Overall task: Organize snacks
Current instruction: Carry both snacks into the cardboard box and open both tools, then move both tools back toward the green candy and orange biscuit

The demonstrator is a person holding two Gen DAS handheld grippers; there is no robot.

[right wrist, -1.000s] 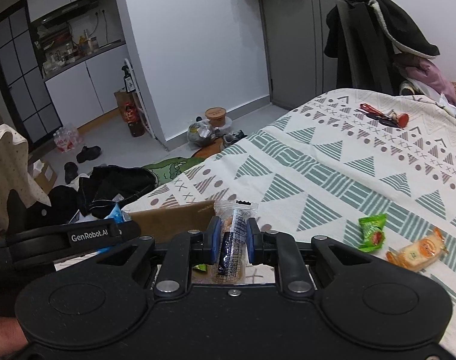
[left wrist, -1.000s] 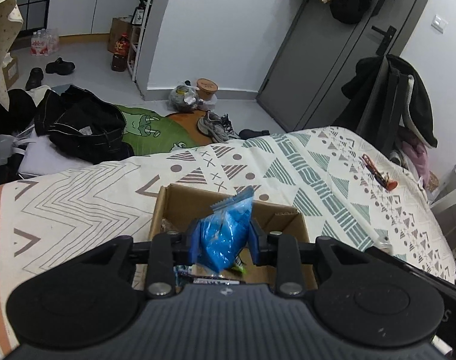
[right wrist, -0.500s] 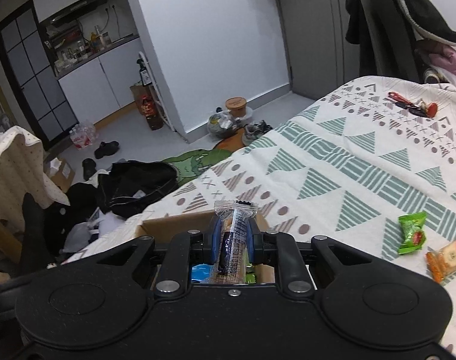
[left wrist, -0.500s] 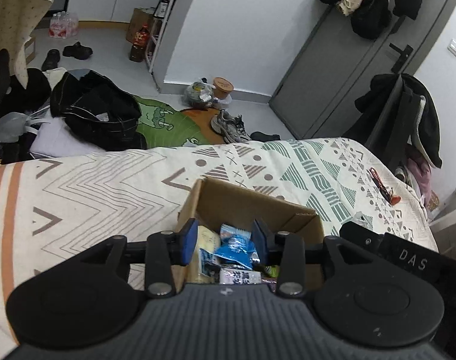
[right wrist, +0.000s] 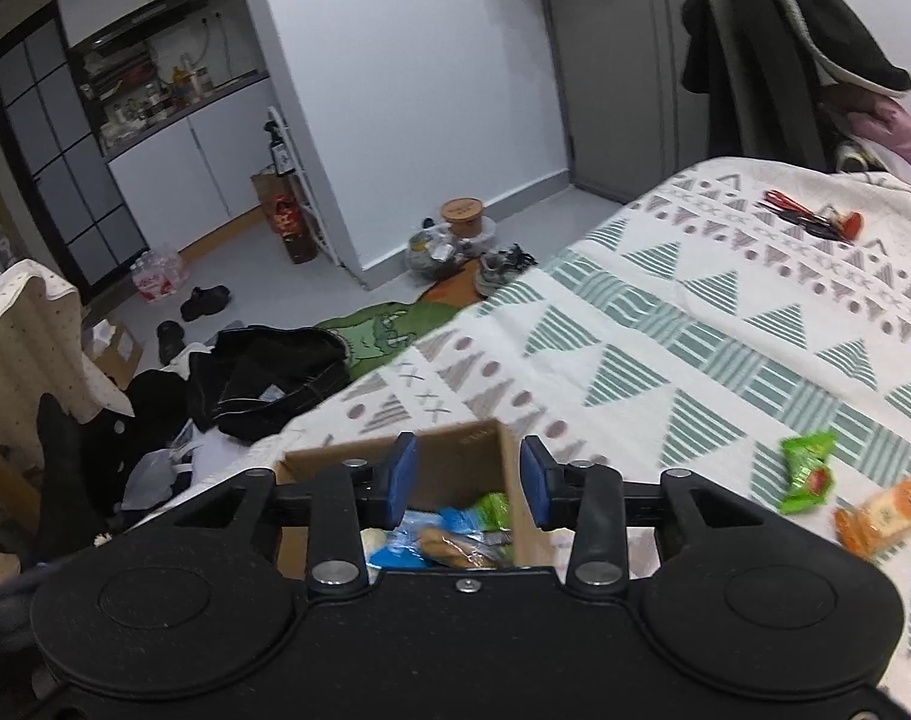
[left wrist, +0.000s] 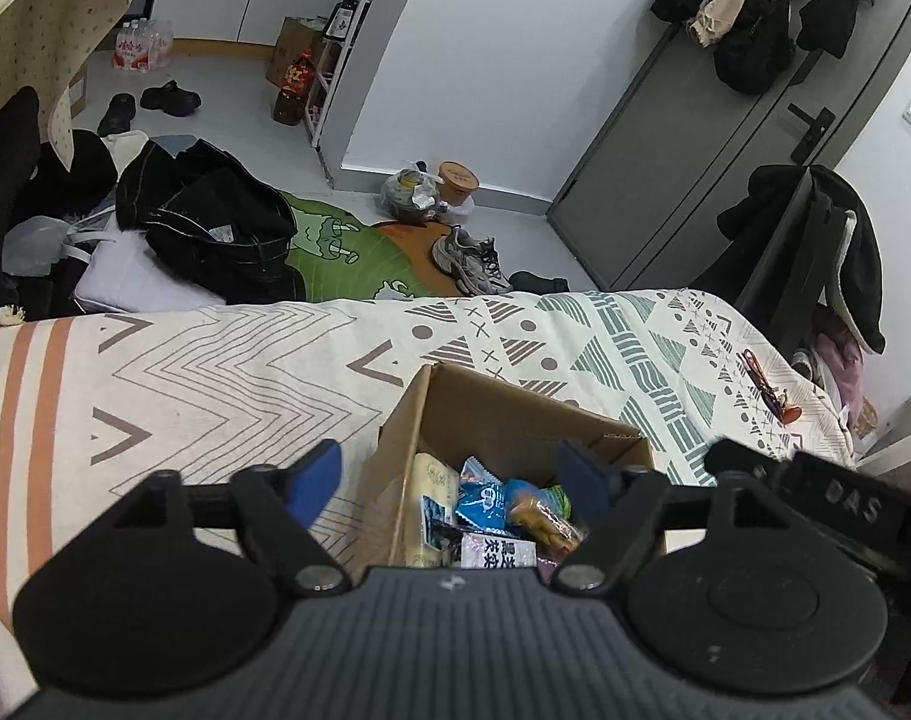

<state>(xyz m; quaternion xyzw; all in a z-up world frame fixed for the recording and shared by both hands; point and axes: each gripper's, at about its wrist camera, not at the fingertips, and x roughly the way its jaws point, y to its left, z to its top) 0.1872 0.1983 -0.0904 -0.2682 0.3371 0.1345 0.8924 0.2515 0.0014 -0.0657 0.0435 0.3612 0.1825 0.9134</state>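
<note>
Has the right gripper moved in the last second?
Yes. The right gripper has moved left over the cardboard box, away from the green snack, and opened.

Open brown cardboard box (left wrist: 413, 420) standing upright on the patterned bedspread, flaps up, holding a loose heap of wrapped snacks: pale yellow packet (left wrist: 431, 498) against the left wall, crinkled blue pouch (left wrist: 482, 498) beside it, white printed packet (left wrist: 499, 552) nearest. Outside, well apart to the right on the spread: green wrapped snack (right wrist: 806, 471), just beside it an orange cracker pack (right wrist: 884, 507), both lying flat.
</note>
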